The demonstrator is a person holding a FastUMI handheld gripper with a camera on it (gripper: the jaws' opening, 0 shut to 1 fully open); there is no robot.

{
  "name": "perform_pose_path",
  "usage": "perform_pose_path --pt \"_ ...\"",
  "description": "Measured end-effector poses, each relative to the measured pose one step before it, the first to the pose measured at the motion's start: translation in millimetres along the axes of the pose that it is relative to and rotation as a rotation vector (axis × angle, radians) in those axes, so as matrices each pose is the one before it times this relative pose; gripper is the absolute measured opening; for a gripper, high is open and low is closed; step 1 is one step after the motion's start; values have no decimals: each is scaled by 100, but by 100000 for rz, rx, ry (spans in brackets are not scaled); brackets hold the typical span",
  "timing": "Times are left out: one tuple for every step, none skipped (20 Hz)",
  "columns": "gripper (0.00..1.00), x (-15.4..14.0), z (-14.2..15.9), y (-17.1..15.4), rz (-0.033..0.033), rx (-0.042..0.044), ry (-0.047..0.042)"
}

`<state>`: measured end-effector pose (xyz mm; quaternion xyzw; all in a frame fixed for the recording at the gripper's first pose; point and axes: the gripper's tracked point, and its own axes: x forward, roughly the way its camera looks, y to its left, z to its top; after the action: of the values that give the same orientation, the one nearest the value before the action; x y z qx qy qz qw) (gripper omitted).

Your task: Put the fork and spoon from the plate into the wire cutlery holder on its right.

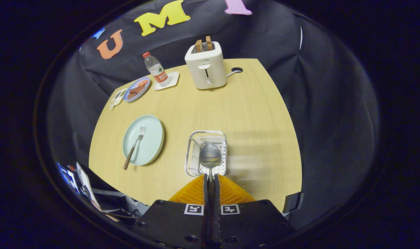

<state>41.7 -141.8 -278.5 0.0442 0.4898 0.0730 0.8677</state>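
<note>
Spoon [210, 156] sticks out just ahead of the gripper [210, 177], its handle pinched between fingers drawn almost together — bowl hanging over the wire cutlery holder [196, 152]. By my reading, this is the spoon's delivery; next comes lowering and letting go inside the basket. Fork [135, 147] lies on the plate [151, 138], off to the left — its turn follows.
</note>
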Motion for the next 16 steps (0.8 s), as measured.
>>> perform_pose_path --pt "3 39 68 49 -408 247 -13" --pt "3 47 115 42 -313 -32 91" --pt "5 85 136 -96 -863 144 -322" --pt "6 -22 158 -67 -739 90 -295" --pt "5 -22 104 78 -48 238 -171" --pt "5 -89 268 133 26 -10 -994" --pt "3 -51 248 -110 -1009 -530 -834" --pt "1 -67 242 32 -410 -367 -591" --pt "1 -39 -29 236 87 -93 -37" --pt "1 -305 96 245 686 330 -234" --pt "2 160 21 243 319 -102 -157" --pt "5 -1 -44 184 -32 -238 -169" --pt "4 -127 -6 303 160 -196 -228" --pt "4 61 -42 408 260 -310 -274" --pt "4 49 -120 490 780 -355 -366" --pt "6 27 12 686 593 -419 -161"
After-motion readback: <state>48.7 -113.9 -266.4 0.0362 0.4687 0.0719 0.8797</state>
